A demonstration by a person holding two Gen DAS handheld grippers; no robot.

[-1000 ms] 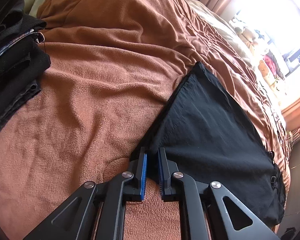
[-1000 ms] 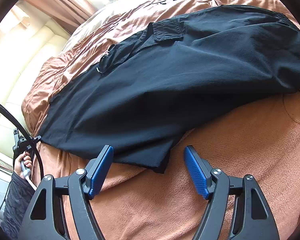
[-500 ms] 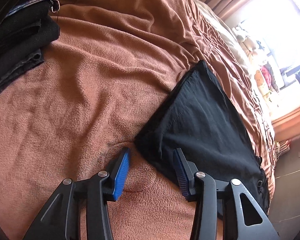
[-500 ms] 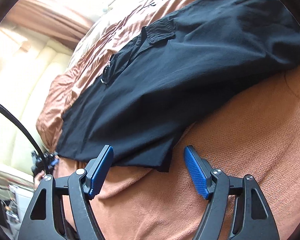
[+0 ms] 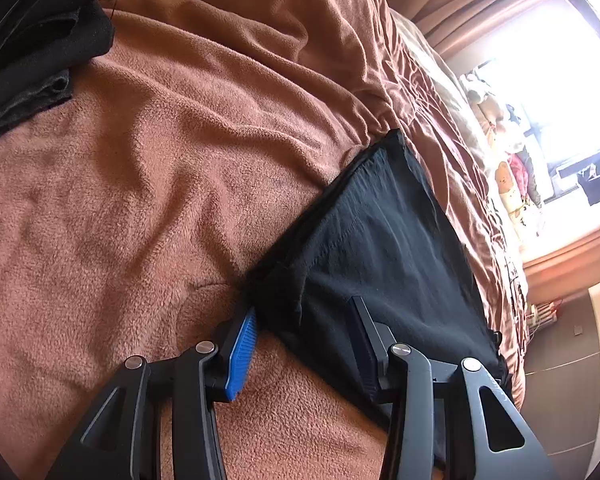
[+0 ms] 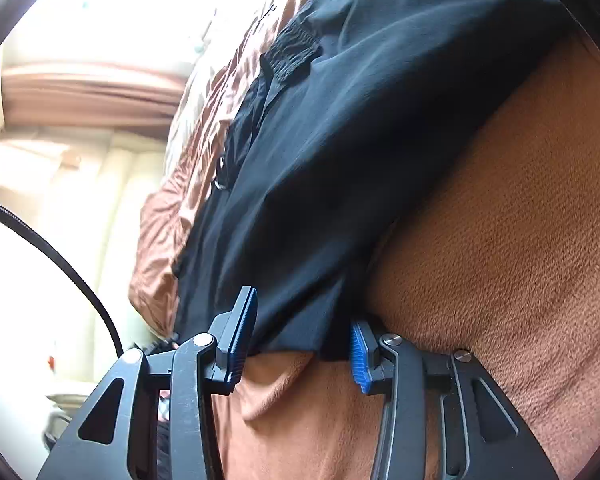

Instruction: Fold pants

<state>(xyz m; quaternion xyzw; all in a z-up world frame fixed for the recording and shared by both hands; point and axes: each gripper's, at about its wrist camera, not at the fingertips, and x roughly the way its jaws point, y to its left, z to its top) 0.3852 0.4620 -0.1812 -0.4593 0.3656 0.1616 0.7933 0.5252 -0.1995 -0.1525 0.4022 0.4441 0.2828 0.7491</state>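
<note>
Pants [image 5: 384, 264], black, thin woven cloth with fine creases, lie flat on a brown fleece blanket [image 5: 148, 184] over a bed; no readable brand, label or writing anywhere. Left wrist view: pants fill the lower right of the frame, tapering to a corner at mid right. Right wrist view: pants [image 6: 340, 152] run from top right down to bottom centre, with a flapped cargo pocket [image 6: 292, 54] at upper centre and a small metal ring [image 6: 220, 180] on the edge at centre left.

Left tongs [image 5: 304, 344]: partly open, blue ribbed pad at the left touching the pants' edge, dark finger at the right lying over the cloth; cloth is between the fingers, not pinched. A second ago they were nearly closed; they have stood at this width since half a second ago.

Right tongs [image 6: 300, 340]: jaws closing, the pants' hem corner between the two blue pads. Cannot tell whether the pads already press the cloth. Half a second ago they stood much wider, and the hem sat further ahead of them.

Stack of dark folded clothes [image 5: 32, 52] at upper left of the left view. Tan curtain [image 5: 472, 4] and bright window at upper right. Black cable [image 6: 60, 264] crosses the left side of the right view.
</note>
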